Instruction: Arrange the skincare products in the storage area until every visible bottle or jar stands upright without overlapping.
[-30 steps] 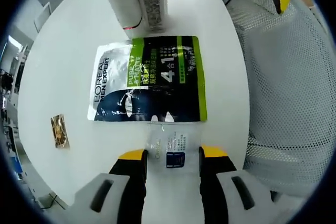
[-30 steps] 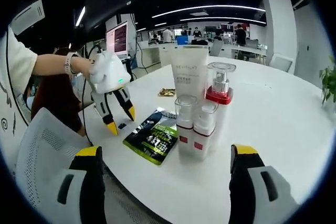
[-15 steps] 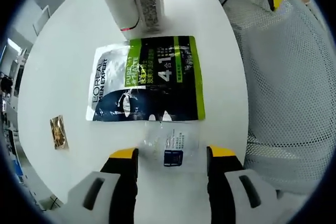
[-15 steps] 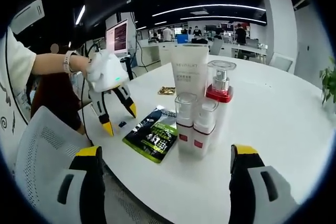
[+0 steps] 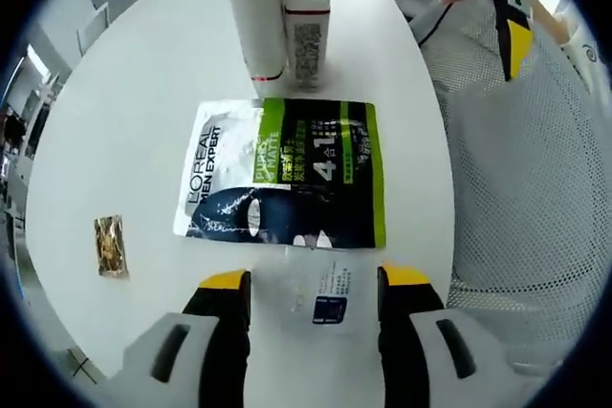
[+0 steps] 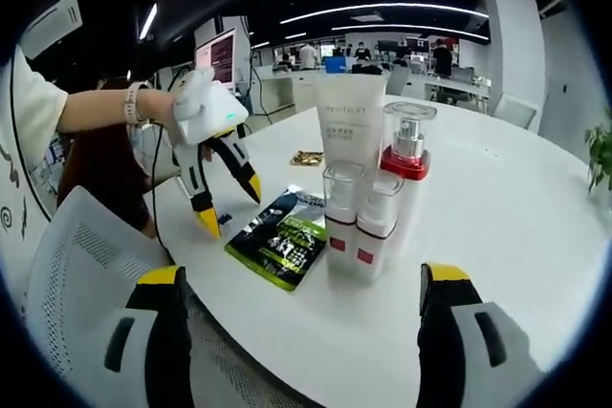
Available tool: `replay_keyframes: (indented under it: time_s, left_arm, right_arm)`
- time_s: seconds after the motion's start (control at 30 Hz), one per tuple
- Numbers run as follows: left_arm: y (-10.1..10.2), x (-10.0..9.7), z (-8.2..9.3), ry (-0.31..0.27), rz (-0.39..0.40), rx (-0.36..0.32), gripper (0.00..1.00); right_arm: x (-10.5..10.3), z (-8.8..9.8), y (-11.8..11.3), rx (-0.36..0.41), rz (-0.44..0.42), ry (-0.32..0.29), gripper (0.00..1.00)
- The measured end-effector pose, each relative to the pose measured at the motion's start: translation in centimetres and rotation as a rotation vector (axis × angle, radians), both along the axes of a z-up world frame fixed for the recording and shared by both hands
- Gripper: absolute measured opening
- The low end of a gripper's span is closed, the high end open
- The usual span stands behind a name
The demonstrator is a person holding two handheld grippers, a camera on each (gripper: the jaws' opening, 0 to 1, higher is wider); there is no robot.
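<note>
Left gripper view, left to right: a small gold foil sachet (image 5: 110, 246) lies flat on the round white table (image 5: 124, 121). The left gripper (image 5: 316, 284), black with yellow tips, hangs over the table edge with its jaws spread apart; a small clear sample sachet with a dark blue square (image 5: 323, 295) lies flat between them, not gripped. Just beyond it lies a flat black, white and green L'Oréal Men Expert pouch (image 5: 287, 174), its near edge meeting the clear sachet. Past the pouch stand a white tube (image 5: 256, 16) and a white bottle with a printed label (image 5: 308, 31), both upright. A white mesh chair (image 5: 535, 188) lies to the right.

Right gripper view, left to right: a person's hand (image 6: 164, 112) holds the left gripper above the table edge. The skincare group stands upright, close together: the white tube (image 6: 346, 131), a clear pump bottle with a red collar (image 6: 405, 155), and two small white bottles with clear caps and red bands (image 6: 359, 226). The right gripper (image 6: 301, 293) is wide open and empty.
</note>
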State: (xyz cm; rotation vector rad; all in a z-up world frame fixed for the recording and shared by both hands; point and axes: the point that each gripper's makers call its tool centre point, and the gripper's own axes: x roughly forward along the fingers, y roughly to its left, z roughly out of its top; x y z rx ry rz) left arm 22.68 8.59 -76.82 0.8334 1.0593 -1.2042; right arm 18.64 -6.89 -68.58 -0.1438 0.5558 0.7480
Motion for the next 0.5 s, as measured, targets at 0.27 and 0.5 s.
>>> replay_keyframes:
  time_s: [0.27,0.5]
  left_arm:
    - [-0.8,0.8,-0.3,0.020,0.003,-0.015,0.49]
    - [-1.2,1.4,-0.2,0.017,0.005,-0.024,0.48]
  right_arm:
    - [-0.1,-0.4,-0.1,-0.020,0.004,0.007,1.00]
    - [-0.3,-0.9,-0.2,-0.045,0.016,0.021,1.00]
